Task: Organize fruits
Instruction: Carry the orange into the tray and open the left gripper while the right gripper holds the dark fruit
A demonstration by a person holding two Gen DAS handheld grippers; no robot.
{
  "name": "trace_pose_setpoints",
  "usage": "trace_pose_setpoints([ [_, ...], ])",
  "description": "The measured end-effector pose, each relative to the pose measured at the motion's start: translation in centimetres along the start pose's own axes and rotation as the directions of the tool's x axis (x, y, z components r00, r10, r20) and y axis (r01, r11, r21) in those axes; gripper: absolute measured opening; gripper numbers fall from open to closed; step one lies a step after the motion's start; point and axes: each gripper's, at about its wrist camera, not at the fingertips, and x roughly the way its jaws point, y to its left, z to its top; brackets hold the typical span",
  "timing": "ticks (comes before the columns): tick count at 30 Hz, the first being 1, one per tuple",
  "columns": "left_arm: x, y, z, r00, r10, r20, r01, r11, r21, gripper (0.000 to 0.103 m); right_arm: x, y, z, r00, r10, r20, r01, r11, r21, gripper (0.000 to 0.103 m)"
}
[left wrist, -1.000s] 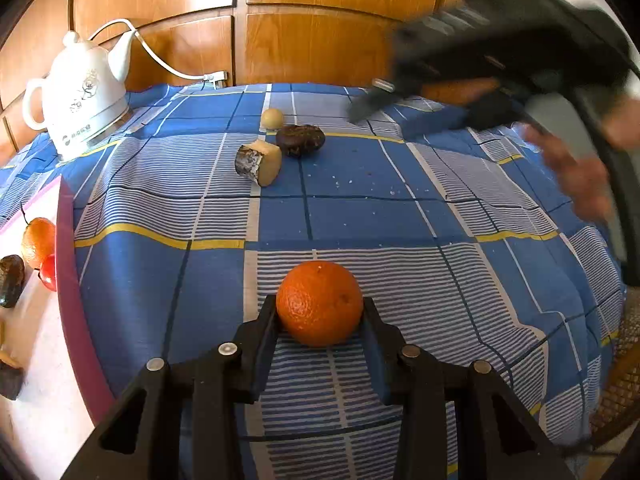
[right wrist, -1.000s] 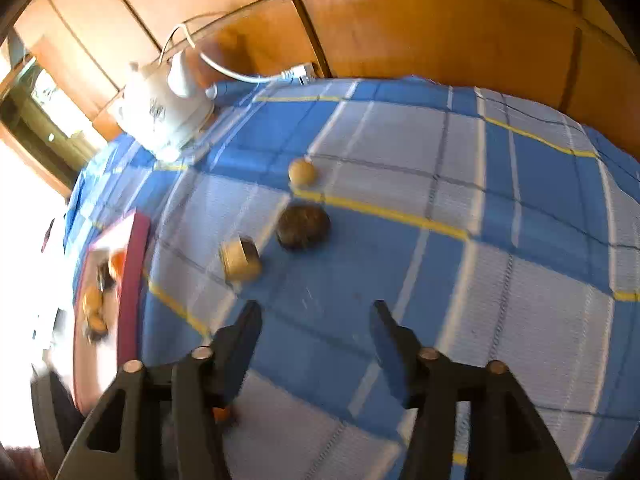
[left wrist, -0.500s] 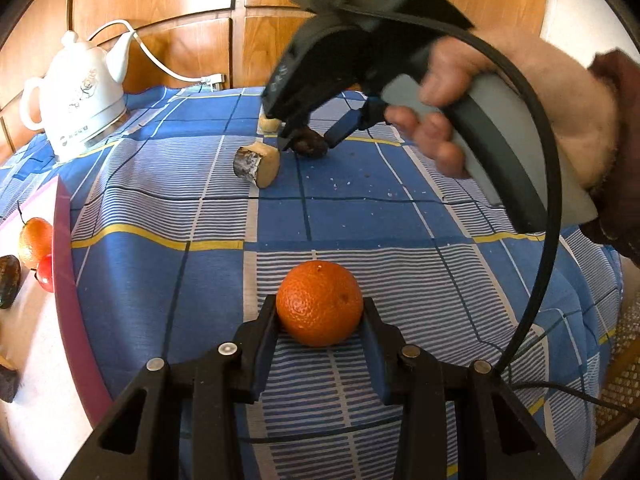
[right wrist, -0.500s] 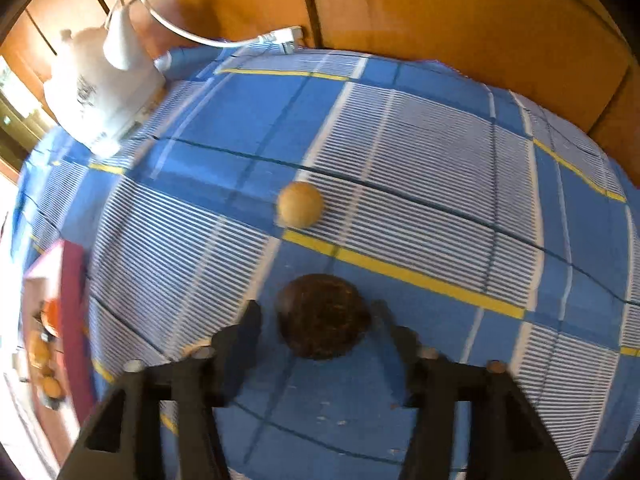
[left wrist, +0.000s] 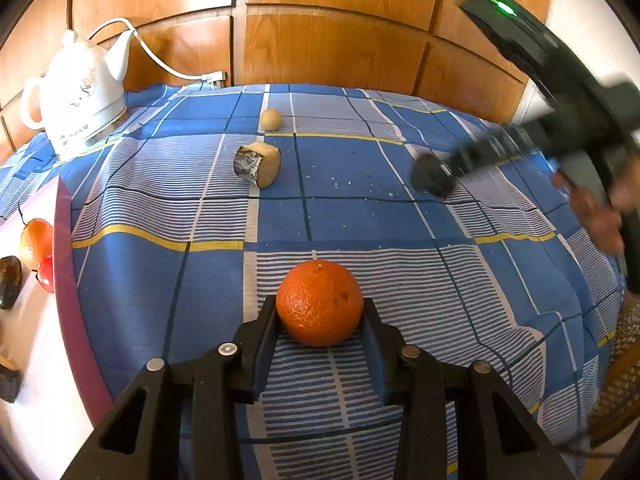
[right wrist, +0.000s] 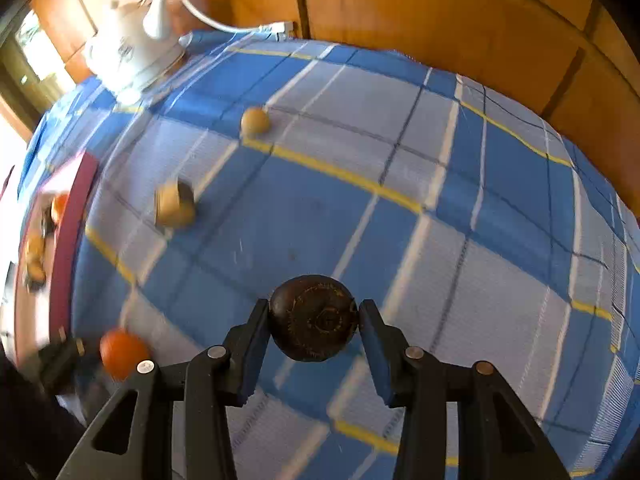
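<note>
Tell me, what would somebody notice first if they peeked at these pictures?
Probably the bright orange pinched in the left gripper, right at the front over the blue checked cloth. Next, the dark brown round fruit gripped by the right gripper above that cloth. Far back on the left sits a white kettle, by the wooden wall.
</note>
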Motion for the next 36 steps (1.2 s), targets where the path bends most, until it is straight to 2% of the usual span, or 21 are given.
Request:
trace_pose_setpoints([
  [4,-0.7,0.4,0.4,1.0,-0.014,-0.018,0.013,1.0,-0.023,0.039,0.7,0.1,-1.9,1.0,-0.012,-0.007,0.011,1.0,-0.016,0.045],
  [7,-2.1,0.5,0.3,1.0,-0.02,-0.001,0.02,0.999,-0.027,0.039,0.5,0.0,-2.1,1.0,-0.009,0.015,0.01,1.0,-0.013,0.045],
  [11,-4.8,1.8,0.5,0.999,-0.028,0.031,0.031,0.996,-0.079,0.039,0.4,-0.1,-2.2,1.0,-0.005,0.025,0.005,1.0,-0.014,0.045],
  [15,-7.8,4.3,0.4,0.998,-0.005,0.07,0.016,0.987,-0.163,0.039,0.3,0.0,-2.2,0.999,-0.016,0.03,0.017,1.0,-0.026,0.045],
  [18,-10.0,7.2,0.0,0.994,0.057,0.091,-0.035,0.971,-0.237,0.039,0.3,0.2,-2.1,0.999,-0.024,0.031,0.025,0.999,-0.041,0.045],
  [22,-12.6,11.5,-1.6,0.983,0.164,0.076,-0.128,0.928,-0.35,0.039,0.5,0.5,-1.9,0.999,-0.026,0.032,0.027,0.998,-0.055,0.045],
  [27,-14.6,16.0,-4.8,0.96,0.278,0.016,-0.241,0.857,-0.456,0.039,0.6,1.1,-2.2,0.999,-0.041,0.032,0.043,0.996,-0.081,0.045],
  [31,-14.5,18.4,-7.1,0.948,0.312,-0.057,-0.297,0.809,-0.508,0.039,0.6,0.8,-2.3,0.999,-0.037,0.031,0.04,0.996,-0.076,0.045],
  [36,-13.1,18.8,-8.1,0.942,0.318,-0.106,-0.326,0.793,-0.515,0.039,0.6,0.9,-2.3,0.999,-0.039,0.031,0.041,0.997,-0.073,0.045],
])
